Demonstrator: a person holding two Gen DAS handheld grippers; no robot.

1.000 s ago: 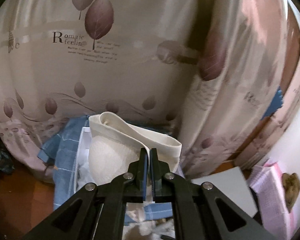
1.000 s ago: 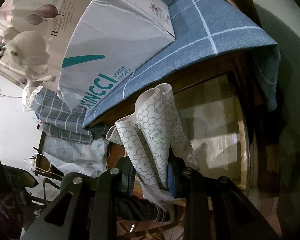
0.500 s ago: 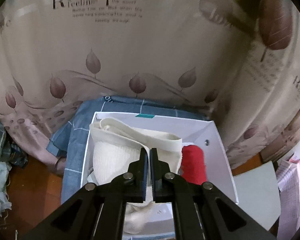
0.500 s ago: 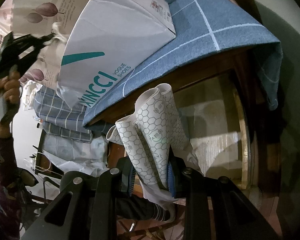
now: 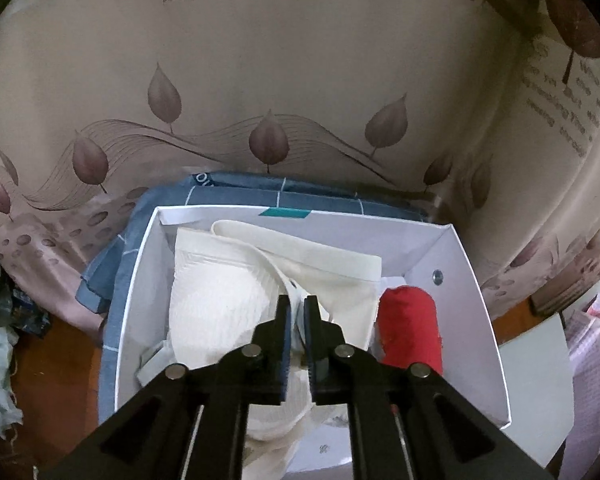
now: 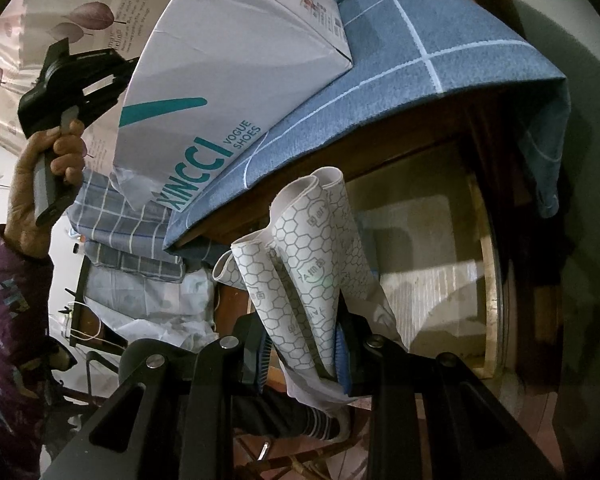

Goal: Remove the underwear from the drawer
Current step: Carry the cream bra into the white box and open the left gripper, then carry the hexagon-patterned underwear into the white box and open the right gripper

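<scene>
My left gripper (image 5: 296, 312) is shut on the cream-white underwear (image 5: 228, 296), gripping its waistband, and holds it low inside an open white shoe box (image 5: 472, 280). A rolled red garment (image 5: 410, 324) lies in the box to the right. My right gripper (image 6: 300, 348) is shut on a rolled white sheet with a grey hexagon print (image 6: 308, 264), in front of an open wooden drawer (image 6: 428, 264). In the right wrist view the left gripper (image 6: 76, 76) and the hand holding it show beside the shoe box (image 6: 220, 80).
The box sits on a blue checked cloth (image 6: 420, 48) that covers the wooden furniture. A beige leaf-print curtain (image 5: 268, 80) hangs right behind the box. Piled clothes (image 6: 132, 232) lie at the left. A white sheet (image 5: 536, 376) and pink paper (image 5: 592, 360) lie at the right.
My left gripper has carried the underwear forward and down into the white box, so the box and red roll loom larger. My right gripper has stayed still with the hexagon sheet.
</scene>
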